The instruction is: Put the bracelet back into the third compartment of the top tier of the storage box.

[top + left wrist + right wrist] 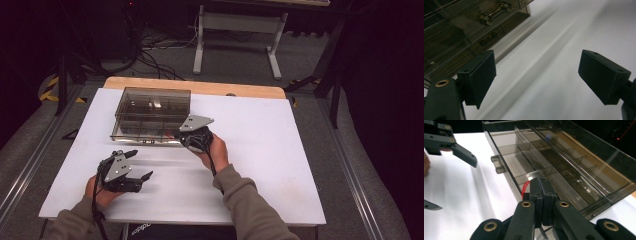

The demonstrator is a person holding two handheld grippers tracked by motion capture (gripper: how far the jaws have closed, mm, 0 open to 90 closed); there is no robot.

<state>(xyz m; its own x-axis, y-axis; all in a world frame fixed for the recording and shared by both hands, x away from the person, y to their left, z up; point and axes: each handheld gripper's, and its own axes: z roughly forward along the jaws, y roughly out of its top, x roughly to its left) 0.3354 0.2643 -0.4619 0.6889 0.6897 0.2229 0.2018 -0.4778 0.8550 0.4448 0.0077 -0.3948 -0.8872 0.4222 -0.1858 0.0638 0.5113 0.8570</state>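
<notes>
While the high view looks down on the white desk (260, 150), a smoky clear compartment box (152, 112) sits at upper centre; the right gripper (189, 134) meets its near edge, and the left gripper (136, 165) hovers at lower left, well apart. Seen from the left gripper view, its fingers (482, 75) stand wide open over bare desk, the box at upper left. Seen from the right gripper view, the fingers (541, 195) are pressed together at the box's front wall, a red sliver just beside them.
</notes>
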